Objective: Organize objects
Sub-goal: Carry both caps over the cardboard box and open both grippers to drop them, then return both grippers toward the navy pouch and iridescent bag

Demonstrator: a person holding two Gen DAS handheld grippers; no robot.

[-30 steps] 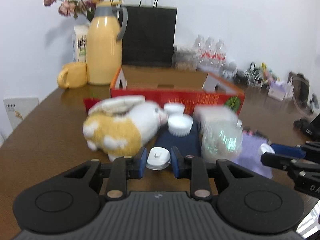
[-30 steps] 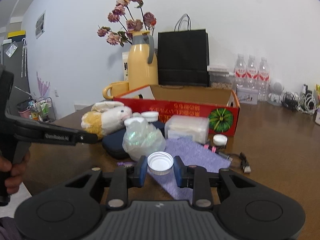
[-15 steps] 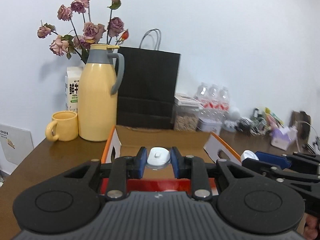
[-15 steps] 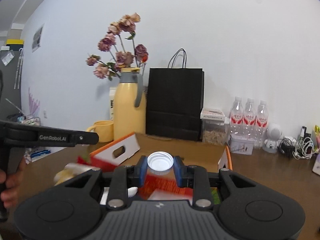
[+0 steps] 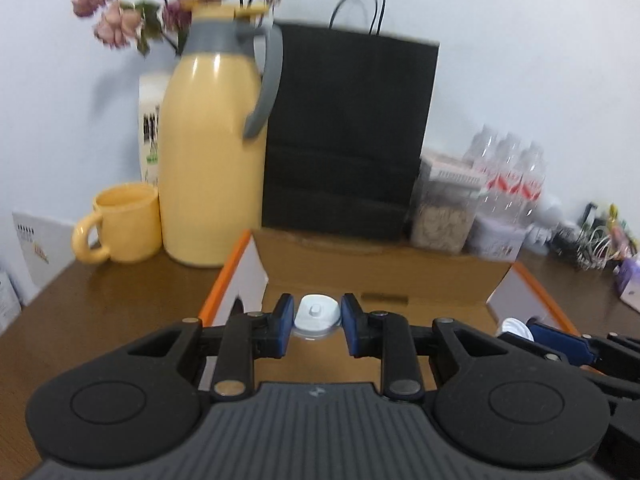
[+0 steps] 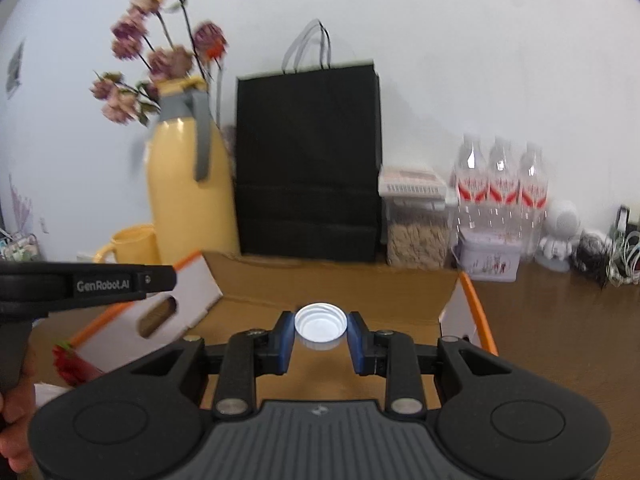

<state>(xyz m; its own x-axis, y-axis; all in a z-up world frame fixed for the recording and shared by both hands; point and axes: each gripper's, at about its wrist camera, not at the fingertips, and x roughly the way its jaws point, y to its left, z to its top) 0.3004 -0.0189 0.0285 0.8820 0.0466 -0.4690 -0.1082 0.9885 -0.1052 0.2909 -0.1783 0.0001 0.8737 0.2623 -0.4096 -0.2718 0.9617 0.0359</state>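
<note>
surface: brown wooden table (image 5: 120, 292) against a white wall, clutter along the far edge
target: open cardboard box (image 5: 384, 264) with orange rim, mid-table, flaps up; what shows of its floor looks bare
left item: small white cap with a raised nub (image 5: 316, 314), pinched between the blue pads of the left gripper (image 5: 316, 320), hanging over the box's near-left part
right item: white bottle cap (image 6: 320, 324), hollow side facing the camera, clamped in the right gripper (image 6: 320, 330), over the middle of the box
claws: both narrow, each closed on its own cap; neither cap touches the box
spacing: the two grippers are close side by side, right one's blue tip visible at the lower right of the left view
behind box: black paper bag (image 6: 308, 160) touching or just behind the far wall; cannot tell which
far left: yellow thermos jug (image 5: 216, 148) with dried flowers (image 5: 168, 8) behind it, yellow mug (image 5: 124, 228) just beside
far right: jar of grains (image 6: 416, 220), three water bottles (image 6: 500, 184)
step (judged): carrying both caps to drop in the box; release not yet done
risk 1: light caps released from height could bounce or roll out over the low near wall
risk 2: grippers so near each other could knock together on release, flicking a cap off
risk 3: raised left flap (image 6: 160, 312) sits close to the left gripper; clipping it would shift the box
risk 4: frames are motion-blurred, so a release mid-sweep would throw the caps toward the bag
</note>
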